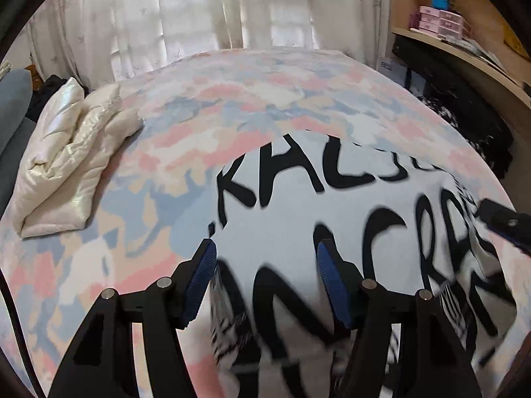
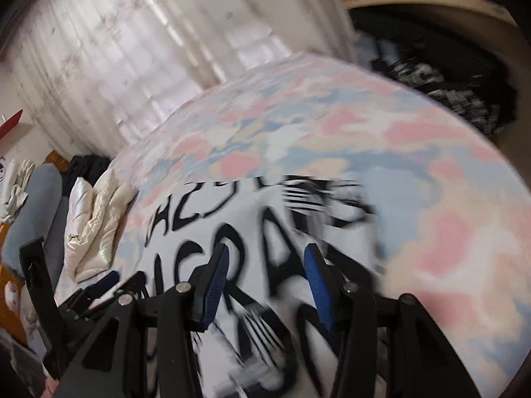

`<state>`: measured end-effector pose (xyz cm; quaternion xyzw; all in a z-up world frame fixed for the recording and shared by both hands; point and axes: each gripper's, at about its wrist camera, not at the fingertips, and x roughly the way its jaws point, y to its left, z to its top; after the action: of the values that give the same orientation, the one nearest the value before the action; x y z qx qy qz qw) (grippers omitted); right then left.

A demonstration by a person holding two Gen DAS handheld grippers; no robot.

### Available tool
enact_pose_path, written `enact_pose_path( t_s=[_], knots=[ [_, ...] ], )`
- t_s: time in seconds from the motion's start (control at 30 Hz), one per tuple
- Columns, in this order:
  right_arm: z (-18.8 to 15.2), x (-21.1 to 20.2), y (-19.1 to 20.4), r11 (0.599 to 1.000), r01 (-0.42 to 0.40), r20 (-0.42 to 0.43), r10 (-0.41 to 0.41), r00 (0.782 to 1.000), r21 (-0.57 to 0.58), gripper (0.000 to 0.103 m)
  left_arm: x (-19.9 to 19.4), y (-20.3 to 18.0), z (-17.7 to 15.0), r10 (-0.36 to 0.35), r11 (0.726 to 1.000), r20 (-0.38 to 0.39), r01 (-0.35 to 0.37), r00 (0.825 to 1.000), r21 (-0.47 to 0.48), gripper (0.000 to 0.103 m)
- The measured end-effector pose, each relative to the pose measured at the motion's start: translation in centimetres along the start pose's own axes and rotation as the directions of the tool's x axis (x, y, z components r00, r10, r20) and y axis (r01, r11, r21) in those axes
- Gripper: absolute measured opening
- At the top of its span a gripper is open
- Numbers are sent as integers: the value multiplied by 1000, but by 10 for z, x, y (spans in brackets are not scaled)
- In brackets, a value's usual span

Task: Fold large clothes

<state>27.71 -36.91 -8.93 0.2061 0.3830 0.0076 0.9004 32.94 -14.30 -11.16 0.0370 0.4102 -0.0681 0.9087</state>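
Observation:
A white garment (image 1: 298, 205) with big black letters lies spread on the bed (image 1: 232, 99); in the right wrist view this garment (image 2: 262, 219) is blurred by motion. My left gripper (image 1: 265, 243) hovers over the garment's left part. Its blue pads stand well apart with nothing between them. My right gripper (image 2: 267, 248) hangs over the lettering, also open and empty. One black finger of the right gripper (image 1: 507, 229) shows at the garment's right edge. A blue-padded finger of the left gripper (image 2: 106, 280) shows at the lower left of the right wrist view.
A cream puffy jacket (image 1: 66, 159) lies bunched on the bed's left side, beside a grey-blue cushion (image 1: 13, 99). Dark clothes (image 1: 464, 126) are heaped off the bed's right edge under a wooden desk (image 1: 464, 56). Sheer curtains (image 1: 199, 10) hang behind the bed.

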Motion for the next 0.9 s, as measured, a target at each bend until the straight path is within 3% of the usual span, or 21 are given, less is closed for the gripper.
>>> enact_pose_path(
  t_s=[0.07,0.17,0.27,0.37,0.5,0.7,0.87,0.9],
  knots=[
    [10,26,10,1000,-2,-24,2,1000,-27,47,17,-3,7,11,1000,-6,-11,1000,3,66],
    [19,64,12,993,66,-55,-71,996,-98,47,38,1,13,41,999,-47,-42,998,-25,85],
    [18,97,-7,987,116,-130,-130,983,-111,28,58,15,14,-27,993,-103,15,994,-116,92],
    [12,107,-15,988,107,-135,-121,983,-112,26,73,21,7,-22,989,-121,4,992,-148,102],
    [6,117,-14,983,118,-110,-134,985,-143,27,84,25,4,-47,983,-136,21,990,-182,102],
    [6,118,-23,993,70,-96,-79,992,-91,27,83,30,0,-87,975,-129,58,988,-216,102],
    [9,118,-27,996,55,-123,-62,990,-64,26,82,30,0,-81,976,-123,54,989,-210,102],
    [10,119,-28,997,51,-132,-57,990,-51,22,82,31,0,-82,976,-123,55,989,-210,102]
  ],
)
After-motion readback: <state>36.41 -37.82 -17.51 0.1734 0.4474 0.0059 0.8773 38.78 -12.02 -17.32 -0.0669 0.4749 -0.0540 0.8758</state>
